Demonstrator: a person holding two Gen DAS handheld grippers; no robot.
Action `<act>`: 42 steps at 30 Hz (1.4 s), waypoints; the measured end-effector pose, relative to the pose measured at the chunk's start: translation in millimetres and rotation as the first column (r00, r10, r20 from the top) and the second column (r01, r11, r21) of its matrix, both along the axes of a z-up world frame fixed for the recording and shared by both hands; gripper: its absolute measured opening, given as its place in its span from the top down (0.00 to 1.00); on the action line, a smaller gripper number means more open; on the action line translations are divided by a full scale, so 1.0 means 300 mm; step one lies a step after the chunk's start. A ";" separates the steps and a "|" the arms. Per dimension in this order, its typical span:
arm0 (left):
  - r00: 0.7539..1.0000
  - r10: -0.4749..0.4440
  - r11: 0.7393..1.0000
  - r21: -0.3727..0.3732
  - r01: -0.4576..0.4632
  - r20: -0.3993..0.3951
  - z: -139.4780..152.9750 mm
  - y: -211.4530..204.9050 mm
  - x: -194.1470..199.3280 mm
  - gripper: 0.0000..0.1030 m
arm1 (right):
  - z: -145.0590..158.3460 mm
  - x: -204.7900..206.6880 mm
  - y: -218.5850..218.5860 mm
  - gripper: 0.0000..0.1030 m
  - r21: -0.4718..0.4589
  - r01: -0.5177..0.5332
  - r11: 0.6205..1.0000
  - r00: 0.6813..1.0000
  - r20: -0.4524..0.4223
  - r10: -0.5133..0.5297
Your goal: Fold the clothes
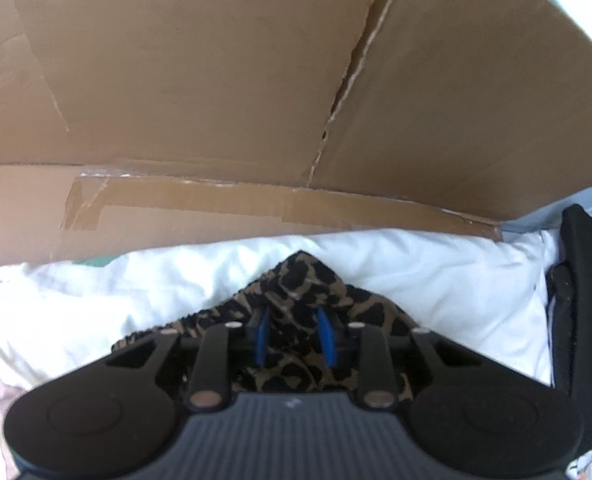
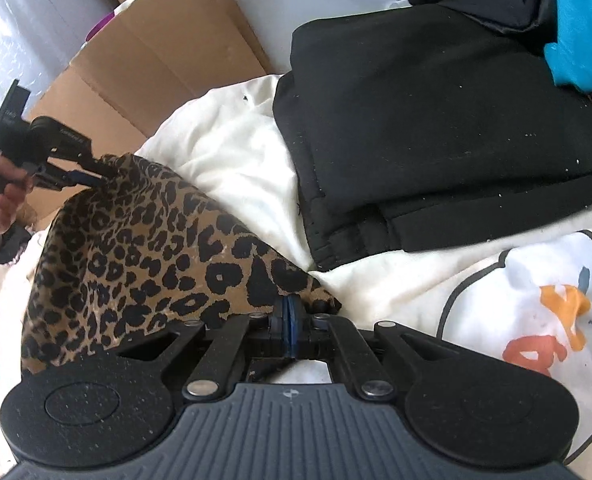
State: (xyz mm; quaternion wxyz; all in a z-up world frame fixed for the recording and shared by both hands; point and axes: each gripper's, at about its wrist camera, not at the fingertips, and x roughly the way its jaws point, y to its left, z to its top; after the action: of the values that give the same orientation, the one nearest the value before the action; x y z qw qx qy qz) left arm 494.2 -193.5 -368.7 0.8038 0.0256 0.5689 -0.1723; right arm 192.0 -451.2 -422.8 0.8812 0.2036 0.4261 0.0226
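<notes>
Leopard-print garment [image 2: 144, 248] hangs stretched between the two claws above a heap of white bedding [image 2: 232, 152]. From the right wrist, the right claw [image 2: 290, 316] has its blue pads pressed together on the garment's near right corner, and the left claw [image 2: 92, 176] pinches the far left corner, with a person's hand [image 2: 4, 192] on its handle. From the left wrist, the left claw [image 1: 294, 334] shows its blue fingers [image 1: 260, 336] standing a little apart with bunched leopard cloth [image 1: 296, 280] gripped between them. Beyond it, flattened brown cardboard [image 1: 216, 80] stands behind the white bedding [image 1: 435, 280]. To the far right lies a folded black garment [image 2: 435, 120], with teal cloth [image 2: 583, 20] past it and a white printed garment [image 2: 535, 300] near right
</notes>
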 end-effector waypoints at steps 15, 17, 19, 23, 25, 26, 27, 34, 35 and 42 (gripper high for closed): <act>0.996 -0.084 0.996 -0.035 0.085 0.009 0.098 -0.002 -0.064 0.75 | 0.066 0.013 0.059 0.97 -0.094 -0.031 0.995 0.999 0.022 0.033; 0.996 -0.088 0.993 -0.079 0.087 0.001 0.096 -0.011 -0.065 0.75 | 0.073 0.020 0.067 0.97 -0.099 -0.042 0.994 0.999 0.029 0.045; 0.996 -0.093 0.993 -0.075 0.092 -0.005 0.078 -0.034 -0.061 0.75 | 0.074 0.026 0.072 0.97 -0.097 -0.049 0.994 0.998 0.031 0.052; 0.997 -0.075 0.995 -0.071 0.074 -0.013 0.043 -0.074 -0.039 0.75 | 0.042 0.022 0.060 0.94 -0.113 -0.059 0.992 0.998 0.001 0.060; 0.998 -0.062 0.996 -0.061 0.061 -0.016 0.024 -0.086 -0.026 0.76 | 0.025 0.013 0.048 0.94 -0.115 -0.071 0.991 0.997 -0.006 0.071; 0.998 -0.058 0.997 -0.056 0.057 -0.017 0.014 -0.092 -0.020 0.76 | 0.022 0.008 0.044 0.95 -0.114 -0.076 0.991 0.997 -0.004 0.076; 0.998 -0.057 0.997 -0.049 0.056 -0.018 0.003 -0.098 -0.015 0.77 | 0.022 0.006 0.044 0.95 -0.118 -0.079 0.990 0.997 -0.004 0.079; 0.998 -0.047 0.999 -0.009 0.047 -0.049 0.004 -0.119 0.010 0.79 | 0.021 -0.009 0.032 0.95 -0.103 -0.066 0.993 0.998 -0.003 0.066; 0.997 -0.051 0.999 -0.013 0.050 -0.050 0.022 -0.116 0.009 0.80 | 0.022 -0.011 0.029 0.95 -0.096 -0.058 0.994 0.998 -0.004 0.058; 0.991 -0.136 0.989 -0.057 0.135 -0.017 0.175 -0.057 -0.040 0.80 | 0.045 -0.005 0.036 0.96 -0.053 -0.019 0.998 1.000 0.004 0.019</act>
State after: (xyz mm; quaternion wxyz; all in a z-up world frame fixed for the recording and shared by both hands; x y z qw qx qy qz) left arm 482.1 -210.7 -316.3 0.7848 0.0398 0.5689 -0.2426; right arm 190.4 -440.3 -409.3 0.8869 0.1762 0.4265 0.0200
